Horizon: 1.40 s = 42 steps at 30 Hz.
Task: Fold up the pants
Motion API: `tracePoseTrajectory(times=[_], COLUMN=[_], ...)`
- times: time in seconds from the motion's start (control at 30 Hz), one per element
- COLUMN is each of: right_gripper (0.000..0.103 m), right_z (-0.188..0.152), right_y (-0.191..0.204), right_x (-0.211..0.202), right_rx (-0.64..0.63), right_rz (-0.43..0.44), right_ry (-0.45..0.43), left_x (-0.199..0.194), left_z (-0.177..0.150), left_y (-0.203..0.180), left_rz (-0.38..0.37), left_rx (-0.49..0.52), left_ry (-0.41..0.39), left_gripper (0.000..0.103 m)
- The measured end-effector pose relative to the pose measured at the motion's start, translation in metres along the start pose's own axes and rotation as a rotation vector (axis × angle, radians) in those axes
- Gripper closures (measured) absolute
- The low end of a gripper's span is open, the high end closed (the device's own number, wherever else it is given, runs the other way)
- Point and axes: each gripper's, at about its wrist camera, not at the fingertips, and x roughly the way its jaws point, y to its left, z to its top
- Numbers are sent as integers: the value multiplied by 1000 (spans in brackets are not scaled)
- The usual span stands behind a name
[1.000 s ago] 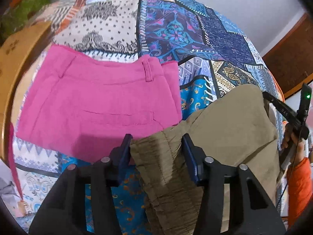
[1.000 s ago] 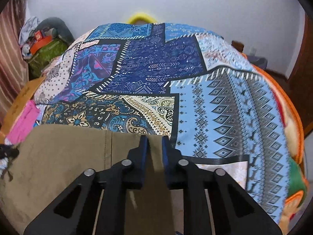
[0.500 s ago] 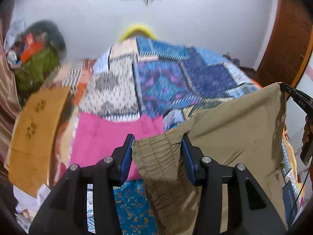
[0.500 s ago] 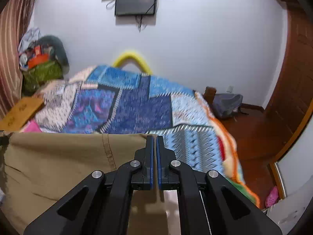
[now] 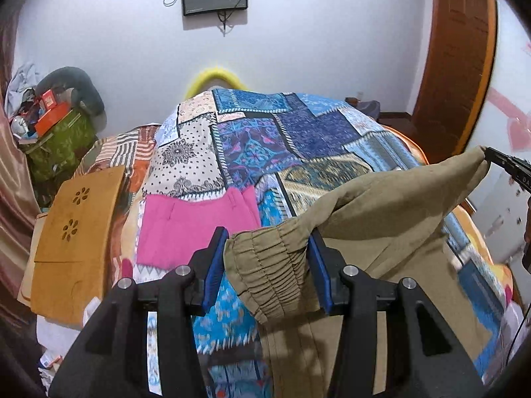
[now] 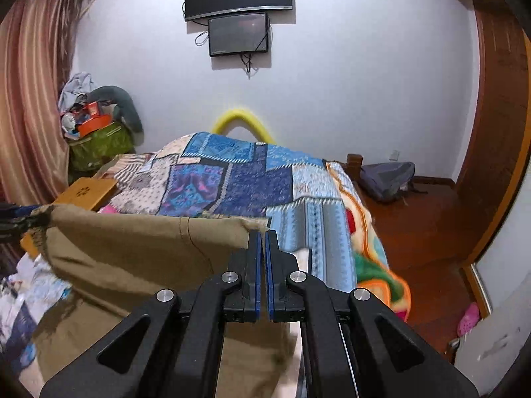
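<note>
Khaki pants (image 5: 381, 219) hang stretched in the air above the bed. My left gripper (image 5: 268, 265) is shut on their bunched elastic waistband (image 5: 268, 272), which fills the gap between the blue pads. My right gripper (image 6: 263, 242) is shut on the far corner of the waistband edge (image 6: 255, 224), and its tip (image 5: 504, 162) shows at the right of the left wrist view. In the right wrist view the khaki pants (image 6: 132, 248) sag to the left toward the left gripper. Below them, pink pants (image 5: 195, 225) lie folded flat on the bed.
The bed carries a patchwork bedspread (image 5: 265, 139). A wooden board (image 5: 76, 225) lies at the bed's left edge, with a green bag (image 5: 59, 146) of clutter behind it. A grey backpack (image 6: 388, 179) sits on the wooden floor at the right, and screens (image 6: 239, 33) hang on the wall.
Both grippers rose and tilted up with the khaki pants, which left the bed and now hang between them. The right jaws closed fully on the edge.
</note>
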Motion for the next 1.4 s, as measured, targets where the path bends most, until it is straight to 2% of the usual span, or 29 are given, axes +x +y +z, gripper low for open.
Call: tracePoseTrajectory(times=[0.33,0.73,0.87,1.07,1.2,1.3,1.37,1.4], right_gripper=[101,101,100,100,99,89,69,65], right_z=[-63,-143,-166,-197,-203,-194,-184,-179], right_y=[10,19,25,32,32,38,49,55], right_x=[-57,-76,-78,-84,-95,-103,-106,-107], right_rx=[35,94,96,95,114,106,81,64], right_rz=[39,60,61,14,13,16,34,46], right_ry=[34,165,218,302,312,282,253,239], left_x=[-35,-40,-39,-45,-60,-73,-78,-80], left_z=[-69,-148,-164,-178,-169,-154,-144,-138], left_y=[-22,-26,-25,-17,-7,-13,-19,-25], left_rz=[-29,-87,-87,-48,-34,-5,-10,-21], left_rx=[85,56,45,18,-10,4,6,8], left_ry=[46,157,201,239,213,170,150,137], left_gripper=[55,54,54,53,53,51,44,43])
